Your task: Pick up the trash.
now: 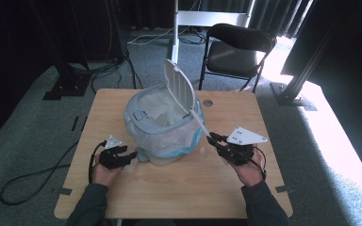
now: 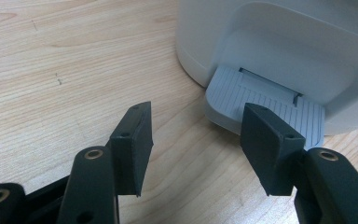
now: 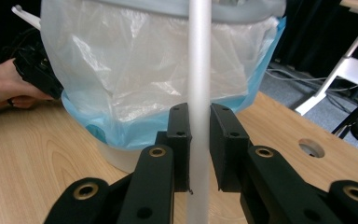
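Note:
A small white pedal bin [image 1: 162, 127] stands mid-table with its lid [image 1: 179, 87] tipped up. A clear bag [image 3: 144, 70] with a blue hem lines it and hangs over the rim. My left gripper [image 1: 131, 155] sits low at the bin's front left. In the left gripper view it [image 2: 196, 140] is open, its jaws just short of the grey ribbed pedal [image 2: 256, 100]. My right gripper [image 1: 213, 137] is shut on a thin white bar [image 1: 200, 121] that slants down from the bin's rim. That bar [image 3: 199, 70] runs upright between the shut jaws of the right gripper [image 3: 199, 149].
The wooden table [image 1: 169, 188] has bare room in front of the bin and a cable hole [image 1: 208, 102] at the back right. A black folding chair [image 1: 238, 47] and a white stand are behind the table. Cables lie on the floor to the left.

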### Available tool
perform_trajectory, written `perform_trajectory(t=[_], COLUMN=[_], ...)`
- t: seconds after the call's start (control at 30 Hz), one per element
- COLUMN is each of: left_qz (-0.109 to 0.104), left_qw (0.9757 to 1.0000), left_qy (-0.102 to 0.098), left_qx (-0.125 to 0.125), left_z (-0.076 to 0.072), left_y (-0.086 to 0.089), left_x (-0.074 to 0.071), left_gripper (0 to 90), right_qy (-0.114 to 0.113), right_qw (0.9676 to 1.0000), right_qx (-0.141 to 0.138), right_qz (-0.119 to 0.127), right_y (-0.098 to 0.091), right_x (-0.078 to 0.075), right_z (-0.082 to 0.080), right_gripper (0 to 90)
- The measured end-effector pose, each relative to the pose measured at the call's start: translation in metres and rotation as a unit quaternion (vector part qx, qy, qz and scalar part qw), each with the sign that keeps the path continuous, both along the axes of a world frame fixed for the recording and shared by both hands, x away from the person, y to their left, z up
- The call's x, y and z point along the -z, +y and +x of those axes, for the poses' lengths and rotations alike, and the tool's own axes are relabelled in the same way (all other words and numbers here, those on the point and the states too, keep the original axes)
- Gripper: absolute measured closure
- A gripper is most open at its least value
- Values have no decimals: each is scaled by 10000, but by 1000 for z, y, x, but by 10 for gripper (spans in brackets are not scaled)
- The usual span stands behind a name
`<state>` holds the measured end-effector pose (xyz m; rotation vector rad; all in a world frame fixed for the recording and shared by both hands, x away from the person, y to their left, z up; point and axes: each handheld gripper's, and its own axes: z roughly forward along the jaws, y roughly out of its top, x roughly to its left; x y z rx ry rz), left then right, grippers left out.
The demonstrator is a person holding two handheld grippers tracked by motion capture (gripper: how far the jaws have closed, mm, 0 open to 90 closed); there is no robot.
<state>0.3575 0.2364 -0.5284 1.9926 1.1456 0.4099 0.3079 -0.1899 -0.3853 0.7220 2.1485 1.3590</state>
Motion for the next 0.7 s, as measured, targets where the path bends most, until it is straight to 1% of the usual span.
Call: perform_trajectory(t=[0.03,0.2,0.43,0.5,0.7], left_qz=[-1,-8,9,9,16], left_qw=[10000,10000,10000,10000,10000], left_qy=[1,-3,-7,-8,-10], left_qx=[2,-5,-2,-1,3], left_z=[0,0,0,0,0], left_y=[0,0,0,0,0], left_x=[0,0,0,0,0], left_gripper=[441,441,441,441,441], right_qy=[83,167,185,222,233], right_qw=[10000,9997,9995,9993,9990], right_qx=[-5,-36,-92,-114,-161], right_qz=[-39,-178,-219,-268,-334], right_y=[4,12,20,23,30], right_x=[3,9,8,7,6], right_z=[5,13,19,21,23], right_gripper=[788,788,788,787,787])
